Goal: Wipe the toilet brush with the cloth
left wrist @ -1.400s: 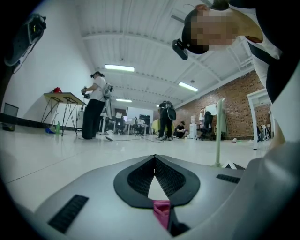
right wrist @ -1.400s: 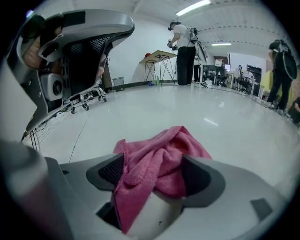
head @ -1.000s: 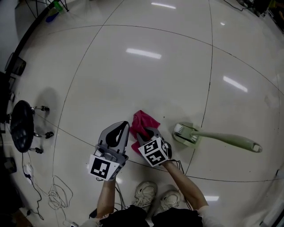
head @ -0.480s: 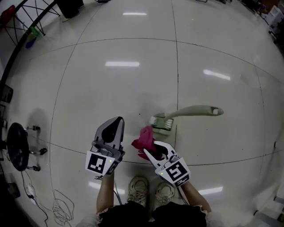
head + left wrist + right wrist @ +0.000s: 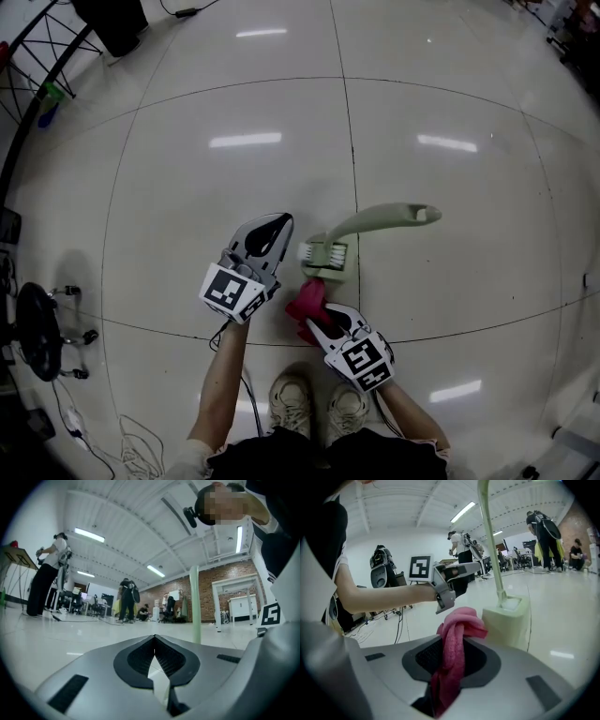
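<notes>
A pale green toilet brush (image 5: 375,221) stands in its square holder (image 5: 325,259) on the white tiled floor, handle leaning toward the right in the head view. My left gripper (image 5: 274,223) is shut and empty, just left of the holder. In the left gripper view its jaws (image 5: 154,638) meet, with the green handle (image 5: 194,604) upright beyond them. My right gripper (image 5: 316,317) is shut on a pink cloth (image 5: 307,302) just below the holder. In the right gripper view the cloth (image 5: 457,634) bunches up from the jaws (image 5: 452,644), close to the holder (image 5: 508,618).
A black round stool base (image 5: 36,330) and loose cables (image 5: 131,436) lie at the lower left. The person's shoes (image 5: 298,401) are right behind the grippers. Several people (image 5: 47,576) stand by desks across the hall.
Both grippers have closed in on the brush holder: the left one has swung up to its left side, the right one has brought the cloth up to it.
</notes>
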{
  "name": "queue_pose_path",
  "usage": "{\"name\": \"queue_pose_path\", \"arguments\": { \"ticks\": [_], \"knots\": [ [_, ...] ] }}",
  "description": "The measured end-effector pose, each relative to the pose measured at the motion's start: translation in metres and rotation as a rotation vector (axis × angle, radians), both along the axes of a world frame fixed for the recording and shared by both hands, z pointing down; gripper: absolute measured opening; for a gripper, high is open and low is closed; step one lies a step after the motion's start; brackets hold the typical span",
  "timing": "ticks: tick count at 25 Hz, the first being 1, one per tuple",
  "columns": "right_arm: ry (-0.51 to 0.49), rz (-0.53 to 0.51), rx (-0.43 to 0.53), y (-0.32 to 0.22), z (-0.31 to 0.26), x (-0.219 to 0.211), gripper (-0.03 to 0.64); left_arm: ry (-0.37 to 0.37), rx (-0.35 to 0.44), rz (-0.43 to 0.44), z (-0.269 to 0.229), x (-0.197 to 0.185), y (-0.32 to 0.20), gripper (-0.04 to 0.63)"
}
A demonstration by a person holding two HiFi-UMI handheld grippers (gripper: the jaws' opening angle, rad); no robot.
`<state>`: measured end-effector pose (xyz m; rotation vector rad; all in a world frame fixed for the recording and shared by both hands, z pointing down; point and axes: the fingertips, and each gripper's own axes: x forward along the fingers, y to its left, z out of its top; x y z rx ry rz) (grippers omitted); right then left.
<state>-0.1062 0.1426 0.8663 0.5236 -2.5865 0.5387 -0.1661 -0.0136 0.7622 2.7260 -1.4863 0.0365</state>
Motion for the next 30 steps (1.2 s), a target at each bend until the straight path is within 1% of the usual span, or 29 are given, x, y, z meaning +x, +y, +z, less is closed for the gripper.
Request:
{"name": "queue_pose_path", "arguments": {
  "ticks": [3, 5, 7, 9, 11, 14, 15, 18, 23, 27, 30],
  "knots": [
    [0.011, 0.005, -0.01, -0.003, 0.009, 0.001, 0.095, -0.02, -0.068, 0.104, 0.032, 0.013, -0.023, 0.002],
    [0.022, 0.02, -0.016, -0.007, 0.015, 0.004, 0.095, -0.026, -0.132, 0.176, 0.053, 0.024, -0.033, 0.002],
    [0.031, 0.042, -0.032, -0.01, 0.022, 0.008, 0.095, -0.017, -0.207, 0.247, 0.072, 0.035, -0.039, 0.002],
    [0.043, 0.071, -0.045, -0.014, 0.03, 0.009, 0.095, -0.021, -0.27, 0.305, 0.089, 0.045, -0.042, 0.002],
    [0.056, 0.098, -0.048, -0.019, 0.035, 0.008, 0.095, -0.03, -0.312, 0.359, 0.101, 0.054, -0.045, 0.002],
    [0.067, 0.121, -0.04, -0.029, 0.039, 0.006, 0.095, -0.005, -0.365, 0.449, 0.108, 0.067, -0.046, 0.002],
    [0.067, 0.13, -0.038, -0.031, 0.039, 0.007, 0.095, -0.001, -0.377, 0.467, 0.11, 0.07, -0.046, 0.002],
    [0.061, 0.178, -0.031, -0.041, 0.039, 0.017, 0.095, -0.007, -0.383, 0.484, 0.114, 0.07, -0.045, 0.002],
    [0.059, 0.27, -0.031, -0.058, 0.041, 0.042, 0.095, 0.003, -0.351, 0.471, 0.111, 0.068, -0.042, 0.002],
    [0.074, 0.285, -0.019, -0.058, 0.043, 0.048, 0.095, -0.002, -0.341, 0.482, 0.11, 0.069, -0.038, 0.002],
    [0.086, 0.278, -0.022, -0.057, 0.044, 0.049, 0.095, -0.002, -0.339, 0.507, 0.106, 0.068, -0.034, 0.002]
  ]
}}
